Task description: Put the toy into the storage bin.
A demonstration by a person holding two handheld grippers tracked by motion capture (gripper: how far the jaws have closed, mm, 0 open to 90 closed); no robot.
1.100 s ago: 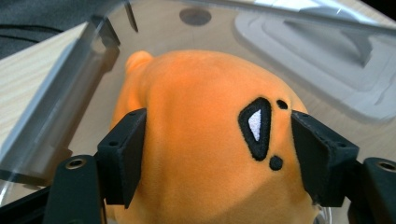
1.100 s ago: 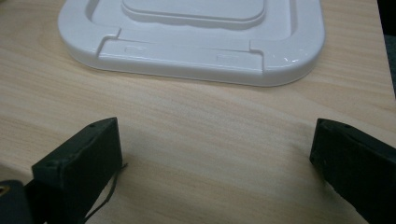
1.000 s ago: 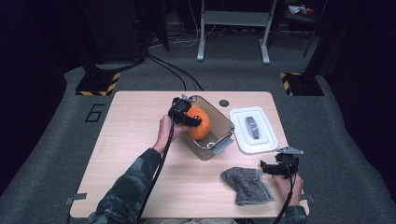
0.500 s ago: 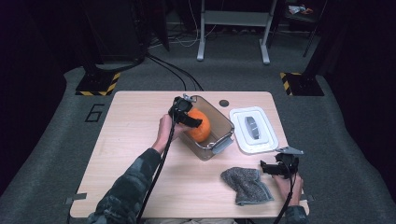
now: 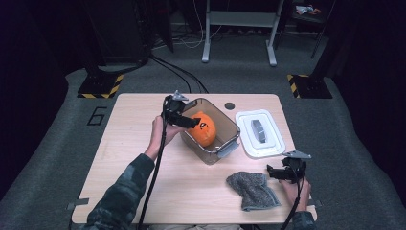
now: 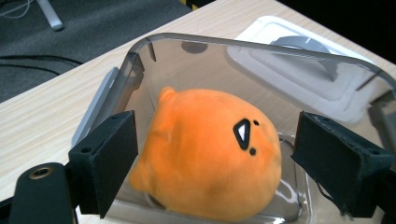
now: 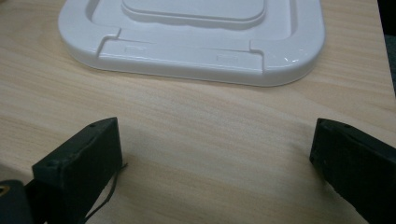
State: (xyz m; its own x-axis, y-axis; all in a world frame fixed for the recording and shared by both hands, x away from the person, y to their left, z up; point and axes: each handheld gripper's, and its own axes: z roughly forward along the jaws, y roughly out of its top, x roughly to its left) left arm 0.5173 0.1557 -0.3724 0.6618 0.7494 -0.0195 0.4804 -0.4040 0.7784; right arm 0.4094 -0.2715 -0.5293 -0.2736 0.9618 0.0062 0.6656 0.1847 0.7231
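An orange plush toy (image 5: 204, 129) with a small black-and-white face lies inside a clear plastic container (image 5: 229, 125) at the table's middle. My left gripper (image 5: 190, 120) hovers at the container's left rim. In the left gripper view its jaws (image 6: 217, 142) stand wide on either side of the plush (image 6: 205, 163), and the pads (image 6: 109, 158) are off it. They have just been opening. My right gripper (image 5: 275, 172) rests open near the front right edge, its jaws (image 7: 215, 154) over bare wood and nothing between them.
The container's white lid (image 5: 261, 133) lies flat to the right of it, close ahead in the right gripper view (image 7: 191, 42). A grey knitted cloth (image 5: 252, 190) lies crumpled at the front, just left of my right gripper. A small dark disc (image 5: 229, 105) sits behind the container.
The plush has settled lower in the container. My left gripper has let go of it, widened its jaws and lifted slightly. The right gripper has kept still.
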